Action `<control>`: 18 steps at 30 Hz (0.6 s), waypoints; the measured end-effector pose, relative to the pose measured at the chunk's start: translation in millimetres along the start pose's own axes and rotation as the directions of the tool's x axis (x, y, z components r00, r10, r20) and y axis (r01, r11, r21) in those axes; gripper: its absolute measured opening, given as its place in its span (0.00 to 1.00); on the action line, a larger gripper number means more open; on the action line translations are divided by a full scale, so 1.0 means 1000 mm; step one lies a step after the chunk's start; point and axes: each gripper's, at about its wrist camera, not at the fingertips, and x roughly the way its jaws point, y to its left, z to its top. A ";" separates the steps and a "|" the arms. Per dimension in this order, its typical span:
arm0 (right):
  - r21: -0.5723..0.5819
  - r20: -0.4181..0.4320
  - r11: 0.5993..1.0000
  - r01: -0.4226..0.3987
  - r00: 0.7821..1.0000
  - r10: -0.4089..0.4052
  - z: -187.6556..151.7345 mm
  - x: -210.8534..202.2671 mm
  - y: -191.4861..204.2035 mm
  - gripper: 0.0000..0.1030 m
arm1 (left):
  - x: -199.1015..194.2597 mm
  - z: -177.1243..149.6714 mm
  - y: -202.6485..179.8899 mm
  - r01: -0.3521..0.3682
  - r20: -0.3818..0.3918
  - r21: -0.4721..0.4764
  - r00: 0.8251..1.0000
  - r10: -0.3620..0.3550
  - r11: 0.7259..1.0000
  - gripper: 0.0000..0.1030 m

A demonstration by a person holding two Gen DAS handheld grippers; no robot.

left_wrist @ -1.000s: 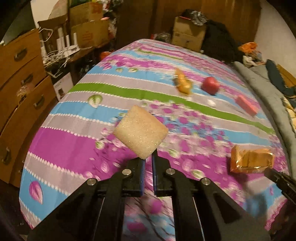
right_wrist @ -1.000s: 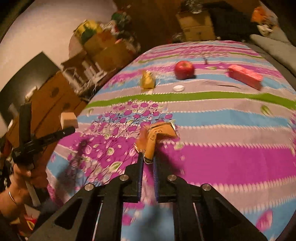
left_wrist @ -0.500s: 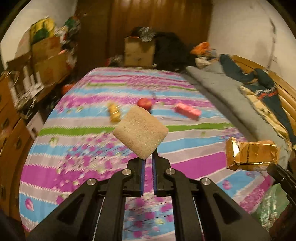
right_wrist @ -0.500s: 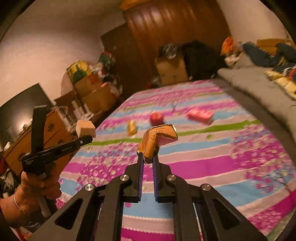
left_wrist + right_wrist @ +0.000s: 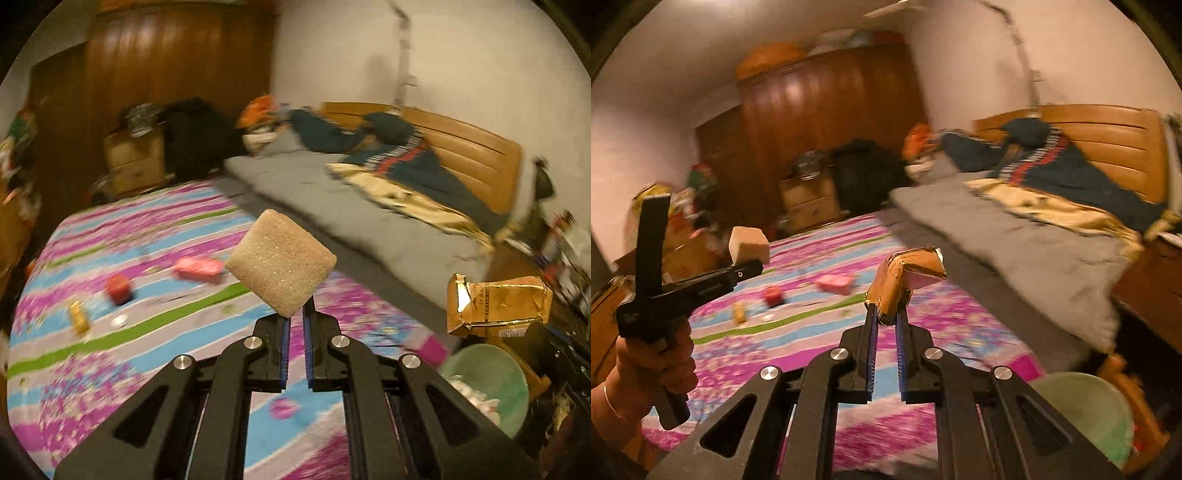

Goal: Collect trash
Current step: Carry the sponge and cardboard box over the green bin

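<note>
Left wrist view, sponge pinched at fingers' tips, right fingers clamping gold wrapper

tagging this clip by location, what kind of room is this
Most likely a lived-in bedroom: a bed with a tan wooden headboard, a rumpled grey blanket, and a tall dark wooden wardrobe against the far wall.

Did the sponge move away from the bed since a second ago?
Yes. The sponge, clamped in the left gripper, has swung right, off the striped bedspread toward the green bin at the lower right.
</note>
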 end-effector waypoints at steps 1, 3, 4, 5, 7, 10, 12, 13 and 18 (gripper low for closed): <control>0.013 0.006 0.999 0.047 0.999 -0.047 -0.001 -0.012 -0.018 0.10 | 0.004 0.002 -0.013 0.022 -0.005 0.015 1.000 -0.022 1.000 0.05; 0.040 0.008 0.992 0.121 0.993 -0.121 -0.003 -0.035 -0.048 0.10 | 0.017 0.003 -0.054 0.088 -0.025 0.063 0.996 -0.087 0.994 0.05; 0.049 0.008 0.987 0.154 0.988 -0.155 -0.007 -0.043 -0.060 0.10 | 0.019 0.002 -0.067 0.106 -0.031 0.082 0.994 -0.104 0.991 0.05; 0.055 0.007 0.980 0.190 0.982 -0.190 -0.010 -0.052 -0.072 0.10 | 0.025 0.001 -0.090 0.137 -0.041 0.113 0.990 -0.134 0.984 0.05; 0.067 -0.003 0.962 0.264 0.964 -0.265 -0.017 -0.072 -0.095 0.10 | 0.031 -0.002 -0.120 0.183 -0.062 0.149 0.983 -0.175 0.972 0.05; 0.085 -0.018 0.931 0.354 0.935 -0.354 -0.029 -0.096 -0.126 0.10 | 0.043 -0.010 -0.166 0.244 -0.100 0.210 0.969 -0.228 0.947 0.05; 0.098 -0.026 0.916 0.389 0.921 -0.388 -0.039 -0.105 -0.136 0.10 | 0.048 -0.016 -0.191 0.273 -0.118 0.245 0.961 -0.251 0.930 0.05; 0.103 -0.031 0.906 0.411 0.911 -0.410 -0.042 -0.111 -0.143 0.10 | 0.050 -0.019 -0.202 0.286 -0.128 0.258 0.957 -0.261 0.923 0.05; 0.101 -0.062 0.869 0.485 0.874 -0.481 -0.057 -0.123 -0.162 0.10 | 0.063 -0.035 -0.243 0.337 -0.191 0.321 0.938 -0.288 0.885 0.05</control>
